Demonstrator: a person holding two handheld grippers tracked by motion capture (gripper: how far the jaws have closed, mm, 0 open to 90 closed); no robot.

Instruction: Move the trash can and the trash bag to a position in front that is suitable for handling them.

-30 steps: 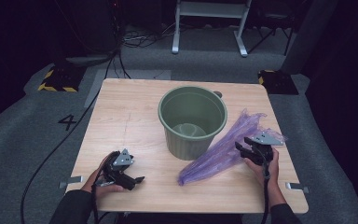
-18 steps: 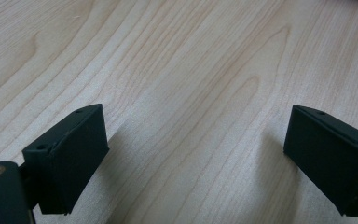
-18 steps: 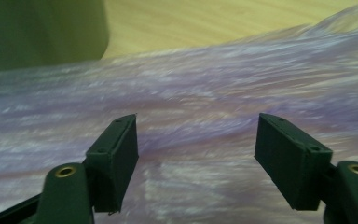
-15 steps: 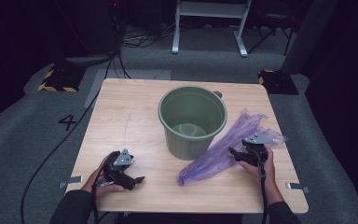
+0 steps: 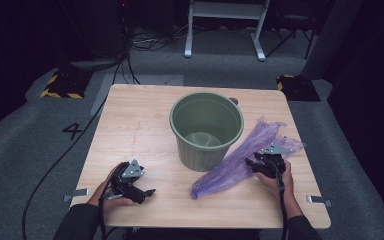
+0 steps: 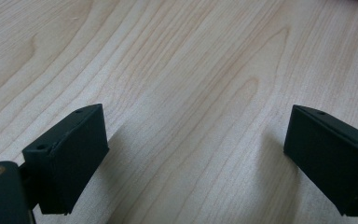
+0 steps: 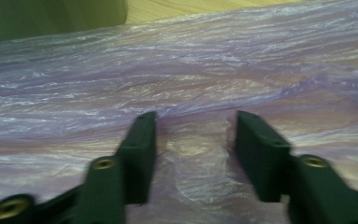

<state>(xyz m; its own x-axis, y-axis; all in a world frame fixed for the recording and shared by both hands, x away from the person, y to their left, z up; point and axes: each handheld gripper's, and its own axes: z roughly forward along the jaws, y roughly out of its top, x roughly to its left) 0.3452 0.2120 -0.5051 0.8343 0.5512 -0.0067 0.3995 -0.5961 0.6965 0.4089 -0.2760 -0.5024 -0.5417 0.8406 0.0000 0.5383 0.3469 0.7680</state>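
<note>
Right gripper view: our right tongs (image 7: 193, 154) have just been closing around a raised fold of the purple bag (image 7: 214, 70), flimsy, slippery film beside the green bucket (image 5: 207, 130) on the tabletop (image 5: 140, 130); gather a thick bunch. Left tongs (image 6: 196, 163) spread, empty.

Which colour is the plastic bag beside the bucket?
Translucent purple plastic bag; clearest in the high view.

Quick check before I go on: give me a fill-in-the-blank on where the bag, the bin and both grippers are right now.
1. The purple plastic bag lies on the table to the ____ of the green bin.
2. The right gripper has its jaws on the ____.
3. The left gripper is open over bare ____.
4. The bin stands ____.

Missing words: right; bag; wood; upright
</note>
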